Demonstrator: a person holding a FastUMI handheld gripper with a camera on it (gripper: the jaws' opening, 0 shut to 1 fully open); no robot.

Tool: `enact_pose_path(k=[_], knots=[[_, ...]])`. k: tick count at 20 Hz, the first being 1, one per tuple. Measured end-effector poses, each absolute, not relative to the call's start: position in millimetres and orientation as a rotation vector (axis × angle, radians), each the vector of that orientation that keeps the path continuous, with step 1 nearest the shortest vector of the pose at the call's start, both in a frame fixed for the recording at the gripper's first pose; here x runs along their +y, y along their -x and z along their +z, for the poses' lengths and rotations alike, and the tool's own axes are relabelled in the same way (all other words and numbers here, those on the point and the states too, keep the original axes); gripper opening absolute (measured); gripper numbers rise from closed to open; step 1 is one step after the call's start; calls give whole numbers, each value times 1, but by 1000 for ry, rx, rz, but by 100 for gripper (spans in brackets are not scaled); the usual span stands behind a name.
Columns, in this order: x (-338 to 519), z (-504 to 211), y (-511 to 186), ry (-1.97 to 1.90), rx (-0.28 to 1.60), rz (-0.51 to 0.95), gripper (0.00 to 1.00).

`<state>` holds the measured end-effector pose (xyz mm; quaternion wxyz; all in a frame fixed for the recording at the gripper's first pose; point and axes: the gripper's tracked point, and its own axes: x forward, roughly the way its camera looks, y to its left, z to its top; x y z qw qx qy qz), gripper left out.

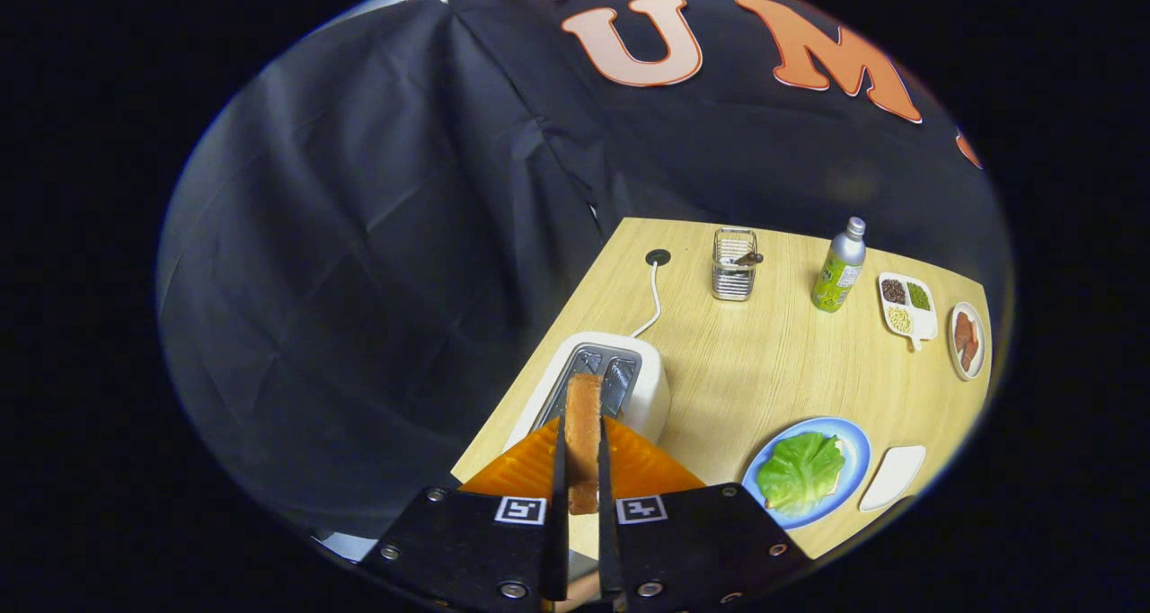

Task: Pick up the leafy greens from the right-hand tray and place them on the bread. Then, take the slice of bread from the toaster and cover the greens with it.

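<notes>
A toasted bread slice (583, 433) stands on edge between my fingers, with my gripper (582, 442) shut on it. The slice is lifted above the slots of the white toaster (654, 388), which sits just beyond my fingertips near the table's left edge. Off to the right of my fingers, the leafy greens (800, 472) lie spread on a blue plate (860, 451). Whatever is under the greens is hidden. A small white tray (894, 476) sits just right of that plate with nothing on it.
On the wooden table (764, 361), a wire utensil holder (734, 264) and a green bottle (838, 267) stand at the back. A divided spice dish (906, 306) and a small plate of reddish slices (967, 340) lie far right. The toaster's cable (653, 298) runs back to a hole.
</notes>
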<state>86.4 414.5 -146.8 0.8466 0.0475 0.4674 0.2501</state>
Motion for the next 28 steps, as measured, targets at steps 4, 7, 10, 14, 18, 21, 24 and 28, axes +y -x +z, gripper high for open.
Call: enact_pose_path(k=[4, 7, 10, 14, 18, 21, 24, 28], knots=[[387, -133, -78, -124, 952, 557, 14], [360, -126, -78, -166, 934, 549, 14], [330, -127, -82, -213, 917, 536, 14], [293, -142, -84, -269, 925, 521, 14], [265, -155, -84, -362, 918, 529, 14], [250, -160, -83, -427, 911, 536, 14], [238, -169, -74, -496, 919, 557, 14], [219, -179, -77, -574, 896, 558, 14]])
